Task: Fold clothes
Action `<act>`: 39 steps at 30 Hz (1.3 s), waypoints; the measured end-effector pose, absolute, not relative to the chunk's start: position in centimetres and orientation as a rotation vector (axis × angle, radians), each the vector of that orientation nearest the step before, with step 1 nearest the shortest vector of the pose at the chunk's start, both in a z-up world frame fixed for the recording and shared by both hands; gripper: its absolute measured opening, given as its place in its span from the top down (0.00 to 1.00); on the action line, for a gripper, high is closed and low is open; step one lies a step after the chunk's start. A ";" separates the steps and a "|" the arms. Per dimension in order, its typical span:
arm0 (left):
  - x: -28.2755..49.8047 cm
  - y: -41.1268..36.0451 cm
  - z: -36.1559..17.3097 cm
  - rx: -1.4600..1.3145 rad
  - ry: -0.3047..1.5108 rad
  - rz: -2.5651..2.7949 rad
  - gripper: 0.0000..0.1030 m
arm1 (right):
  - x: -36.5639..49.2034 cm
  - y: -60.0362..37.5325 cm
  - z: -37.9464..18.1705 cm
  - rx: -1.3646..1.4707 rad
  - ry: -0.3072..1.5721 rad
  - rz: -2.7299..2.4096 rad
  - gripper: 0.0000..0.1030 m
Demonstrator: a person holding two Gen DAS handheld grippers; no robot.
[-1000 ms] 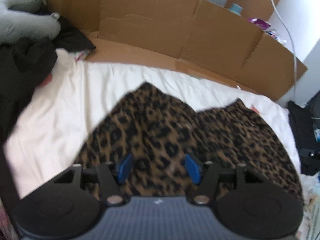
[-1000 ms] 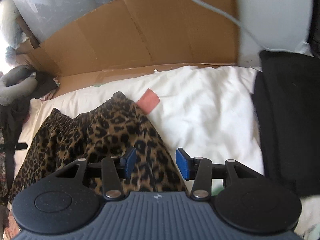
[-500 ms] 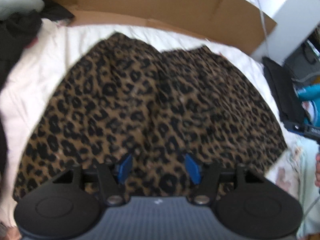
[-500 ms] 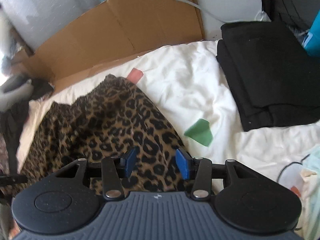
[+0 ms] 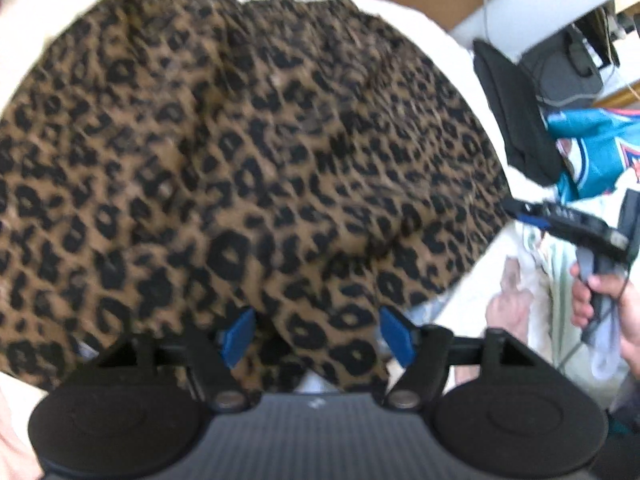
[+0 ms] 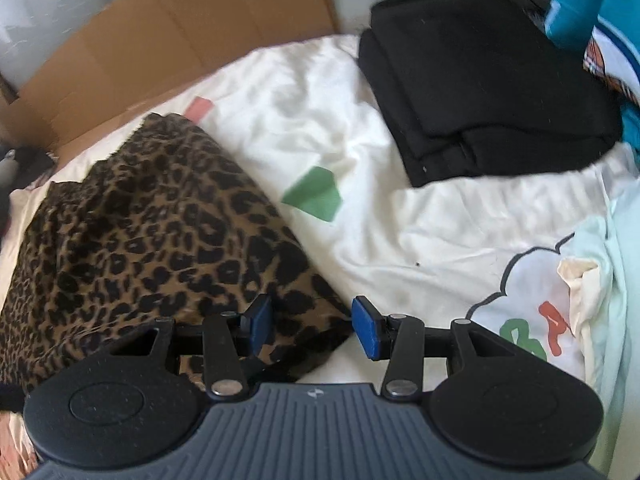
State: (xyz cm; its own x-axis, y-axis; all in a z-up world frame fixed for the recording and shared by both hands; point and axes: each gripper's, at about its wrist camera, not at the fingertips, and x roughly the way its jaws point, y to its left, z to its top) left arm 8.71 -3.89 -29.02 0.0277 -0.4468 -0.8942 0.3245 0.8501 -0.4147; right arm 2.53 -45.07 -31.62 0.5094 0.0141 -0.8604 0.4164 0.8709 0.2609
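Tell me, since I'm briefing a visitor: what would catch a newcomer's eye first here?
The leopard-print garment, spread over the white bedding, fills the left wrist view. At the right wrist view's top right lies a folded black garment, with a green patch between the two.

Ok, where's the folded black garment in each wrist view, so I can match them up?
Left wrist: folded black garment at the right edge, beyond the leopard-print skirt, seen edge-on.
Right wrist: folded black garment upper right, lying on the white sheet.
Shared landmark: the skirt's near corner, beside each gripper.
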 end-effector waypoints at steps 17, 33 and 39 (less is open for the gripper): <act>5.8 -6.6 -29.6 0.026 1.592 -0.705 0.95 | 1.2 -48.0 -31.0 0.556 0.892 -0.267 0.99; 5.4 -10.7 -26.5 0.341 1.552 -0.770 0.42 | -0.2 -51.3 -30.3 0.626 0.789 -0.393 0.97; 10.5 -6.9 -23.7 0.242 1.470 -0.540 0.39 | -0.1 -50.7 -30.2 0.665 0.783 -0.363 0.47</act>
